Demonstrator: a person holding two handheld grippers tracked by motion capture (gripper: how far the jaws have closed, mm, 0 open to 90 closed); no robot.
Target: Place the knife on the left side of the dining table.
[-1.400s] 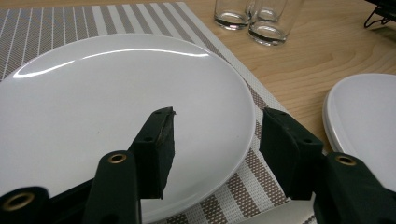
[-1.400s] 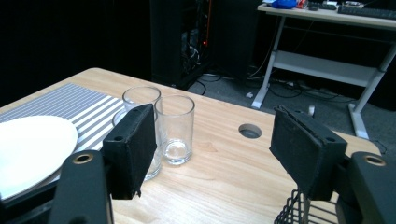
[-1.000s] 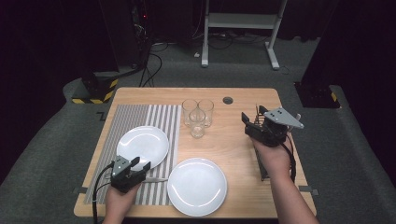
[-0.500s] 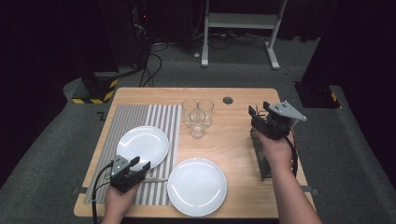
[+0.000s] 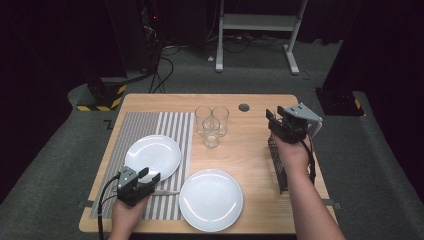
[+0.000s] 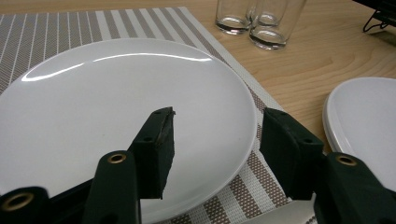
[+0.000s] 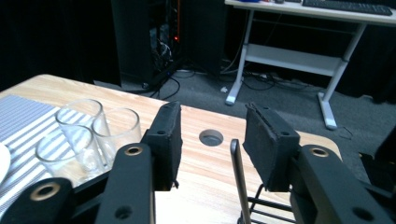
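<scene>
a: where's everything relative to the three glasses (image 5: 211, 125)?

b: they stand bunched together, touching, near the far middle of the table (image 5: 250, 155). the striped mat (image 5: 145, 135) lies just to their left, and one white plate (image 5: 153, 156) sits on it, nearer the person than the glasses. a second plate (image 5: 211, 199) lies on bare wood, straight toward the person from the glasses, close to the near edge

a: and the left gripper (image 5: 145, 176)?

b: low by the near-left corner of the mat, well apart from the glasses. its jaws are spread, empty, and point over the rim of the plate on the mat (its own view shows that rim between them). a thin metal piece lies on the mat just beside it; i cannot tell what it is

a: the right gripper (image 5: 272, 120)?

b: held up to the right of the glasses, above the far end of a black wire rack (image 5: 278, 162) along the table's right edge. its jaws stand apart with nothing pinched. in its view a thin upright metal strip (image 7: 239, 179) rises from the rack in the gap, touching neither jaw, and a round hole (image 7: 211, 137) in the tabletop lies beyond
</scene>
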